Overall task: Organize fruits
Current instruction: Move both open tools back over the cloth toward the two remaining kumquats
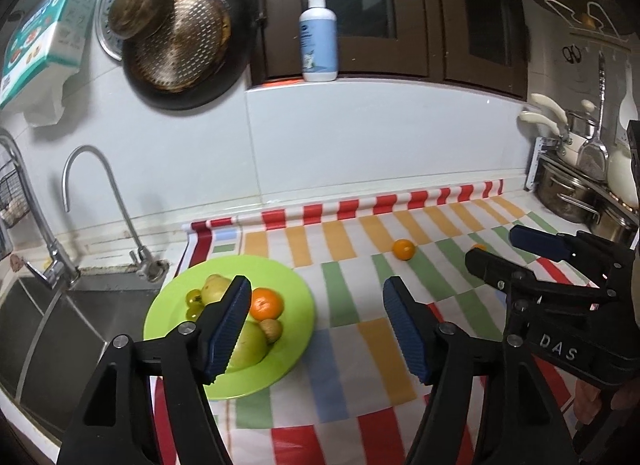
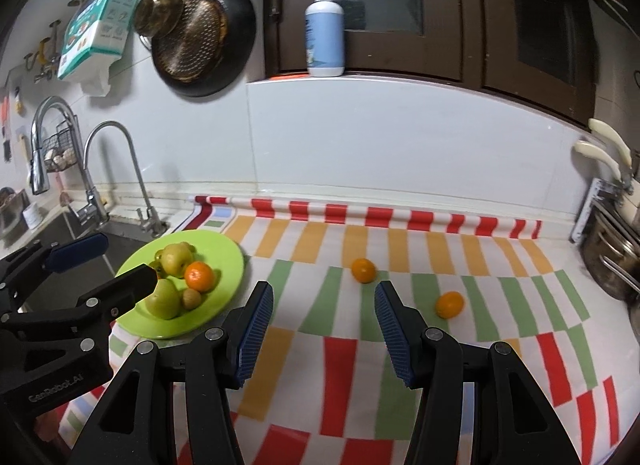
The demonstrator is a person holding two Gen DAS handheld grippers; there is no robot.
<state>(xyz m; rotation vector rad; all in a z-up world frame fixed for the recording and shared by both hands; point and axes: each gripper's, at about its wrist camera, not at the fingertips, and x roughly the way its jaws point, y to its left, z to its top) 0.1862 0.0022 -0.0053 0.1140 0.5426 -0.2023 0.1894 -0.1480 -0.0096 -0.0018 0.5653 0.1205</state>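
Observation:
A green plate (image 1: 296, 297) (image 2: 228, 265) lies on the striped cloth beside the sink. It holds an orange (image 1: 267, 303) (image 2: 199, 275), two green pears (image 1: 250, 345) (image 2: 175, 257), a brown kiwi-like fruit (image 1: 272, 328) (image 2: 191, 298) and green grapes (image 1: 194, 299). Two small oranges lie loose on the cloth: one further back (image 1: 403, 249) (image 2: 363, 269), one to the right (image 2: 450, 304), partly hidden in the left wrist view (image 1: 479, 247). My left gripper (image 1: 316, 325) (image 2: 108, 261) is open and empty above the plate's right edge. My right gripper (image 2: 324, 325) (image 1: 496, 247) is open and empty, short of the loose oranges.
A sink (image 1: 60, 321) with two taps (image 1: 104, 201) lies left of the plate. Steel pots (image 1: 576, 193) stand at the right end of the counter. Pans (image 1: 180, 41) hang on the wall. A soap bottle (image 1: 318, 37) stands on the window ledge.

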